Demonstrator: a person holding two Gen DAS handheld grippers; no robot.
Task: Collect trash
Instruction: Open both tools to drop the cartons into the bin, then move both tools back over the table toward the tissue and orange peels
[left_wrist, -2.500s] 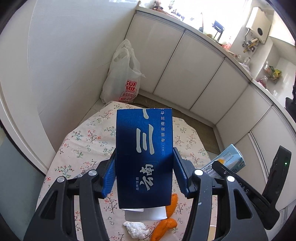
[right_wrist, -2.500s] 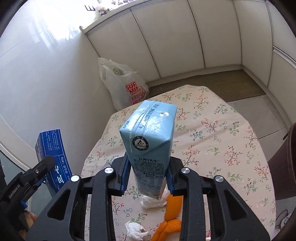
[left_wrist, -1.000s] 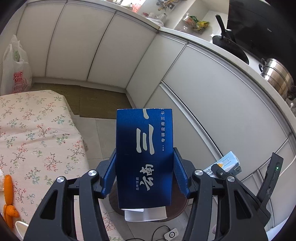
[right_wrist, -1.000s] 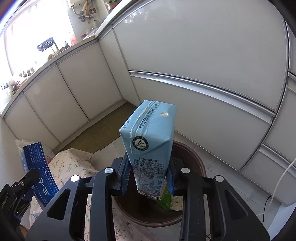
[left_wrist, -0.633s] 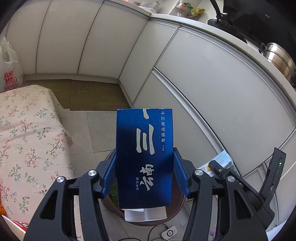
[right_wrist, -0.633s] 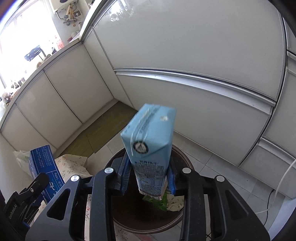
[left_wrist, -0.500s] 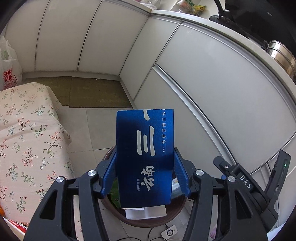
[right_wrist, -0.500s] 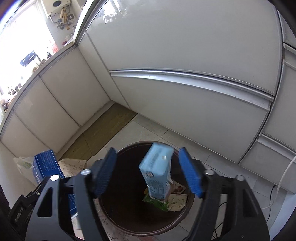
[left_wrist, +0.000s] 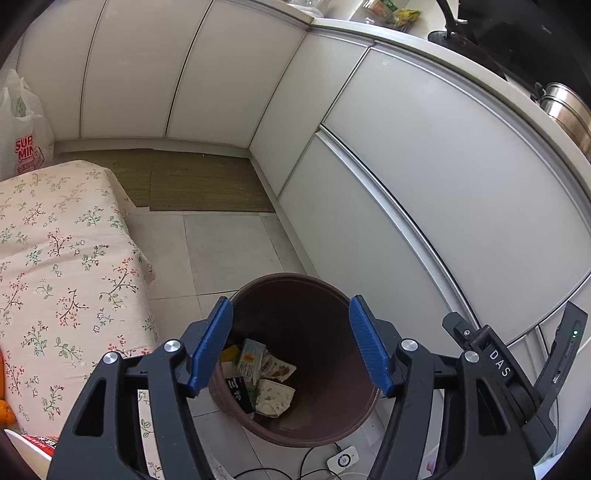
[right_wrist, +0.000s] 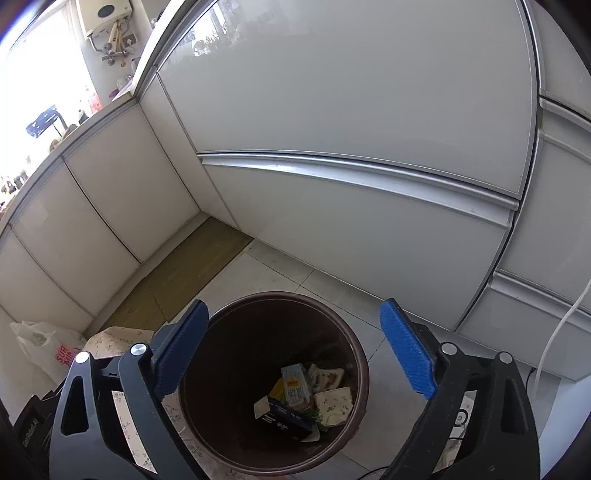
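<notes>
Both claws hung over the brown bin (left_wrist: 351, 424), left claw (left_wrist: 291, 345) and right claw (right_wrist: 293, 356) opening, nothing between them; "DAS" label (left_wrist: 499, 363) readable, bag (left_wrist: 24, 147) said "SUP MI".

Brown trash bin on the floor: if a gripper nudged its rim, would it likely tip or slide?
The brown trash bin probably slides rather than tips: it sits on smooth tiles. It looks light, holding only cartons and wrappers at the bottom. Its walls are likely thin and flexible.

Opening, empty left gripper (left_wrist: 291, 347) over bin (left_wrist: 347, 295)
</notes>
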